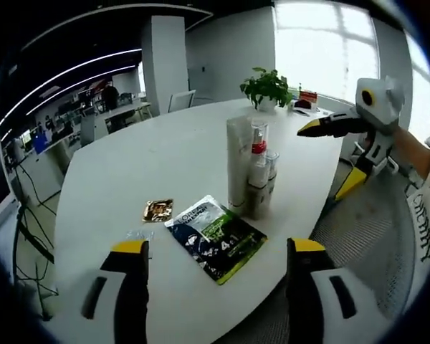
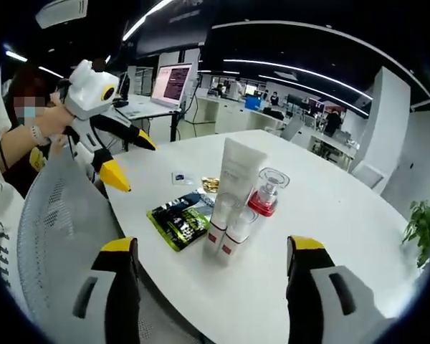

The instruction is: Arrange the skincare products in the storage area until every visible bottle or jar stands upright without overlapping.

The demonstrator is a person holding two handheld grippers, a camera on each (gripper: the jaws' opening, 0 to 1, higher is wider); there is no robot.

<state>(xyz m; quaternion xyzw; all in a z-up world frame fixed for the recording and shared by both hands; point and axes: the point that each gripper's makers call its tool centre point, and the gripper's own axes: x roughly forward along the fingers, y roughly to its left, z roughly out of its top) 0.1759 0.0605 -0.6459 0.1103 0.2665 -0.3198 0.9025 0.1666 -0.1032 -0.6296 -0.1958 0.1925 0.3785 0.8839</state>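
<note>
A cluster of skincare products stands upright near the edge of the white table: a tall white tube, a bottle with a red collar and a small clear-capped bottle. In the right gripper view the tube, the red-collared bottle and two small red-labelled bottles stand close together. A green-and-white sachet lies flat beside them. My left gripper is open, short of the sachet. My right gripper is open, off the table's edge.
A small gold sachet and a small clear packet lie on the table. A potted plant stands at the far end. A grey mesh chair sits by the table's edge.
</note>
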